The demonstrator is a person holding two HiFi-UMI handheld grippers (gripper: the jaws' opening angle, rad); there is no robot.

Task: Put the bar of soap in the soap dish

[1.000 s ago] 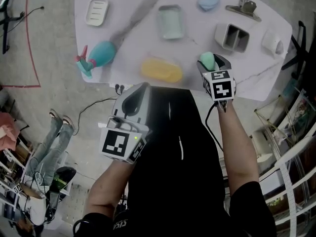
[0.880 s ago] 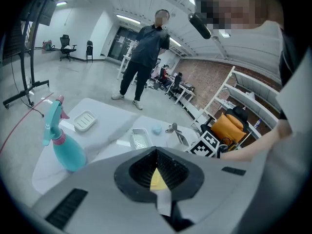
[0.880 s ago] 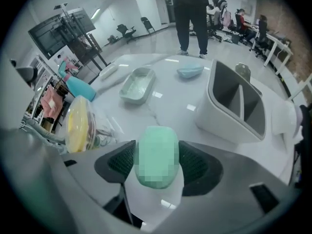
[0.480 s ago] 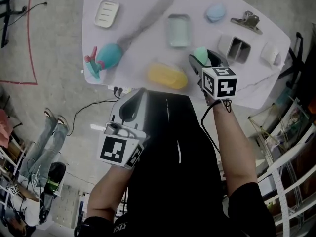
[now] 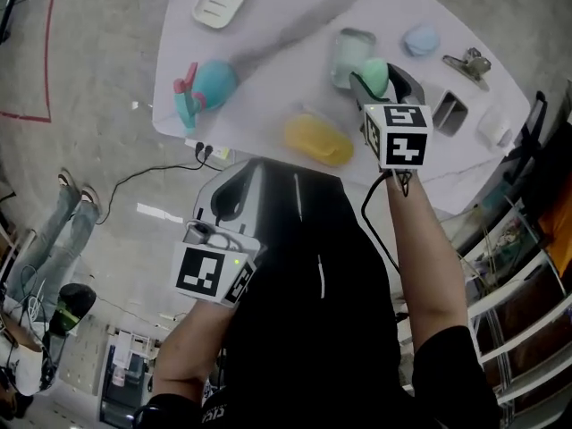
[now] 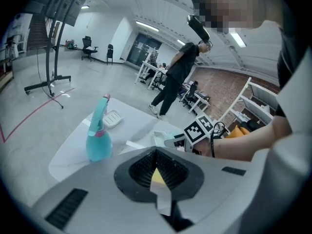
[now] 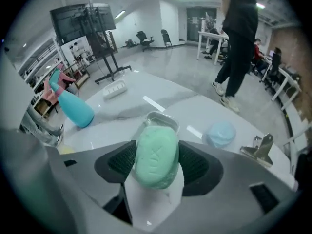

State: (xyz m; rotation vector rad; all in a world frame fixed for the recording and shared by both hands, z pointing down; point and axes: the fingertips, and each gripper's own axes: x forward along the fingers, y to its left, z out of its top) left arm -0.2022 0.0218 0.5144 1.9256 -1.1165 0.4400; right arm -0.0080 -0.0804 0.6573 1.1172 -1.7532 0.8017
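R gripper [image 5: 382, 86] pinched green soap [image 7: 156, 155] close by soap dish [image 5: 347, 54]. L gripper [image 6: 157, 172] jaws together, empty. Risk: off-centre release, soap would clip rim, skid onto table [image 5: 268, 70].

Hovering with the right gripper [image 5: 377, 80], clamping the mint-green oval bar of soap [image 5: 375, 70], over the 4 o'clock corner of the pale green rectangular soap dish [image 5: 344, 47], leaving its bare floor reachable from above. Meeting a pale blue round soap [image 5: 420, 40] at the dish's 3 o'clock, a grey two-slot holder [image 5: 450, 113] at 4 o'clock, a yellow oval bar [image 5: 319, 139] at 6 o'clock. Finding bare white tabletop [image 5: 268, 70] opening toward 9 o'clock, with a teal spray bottle [image 5: 206, 88] standing well apart at 8 o'clock.
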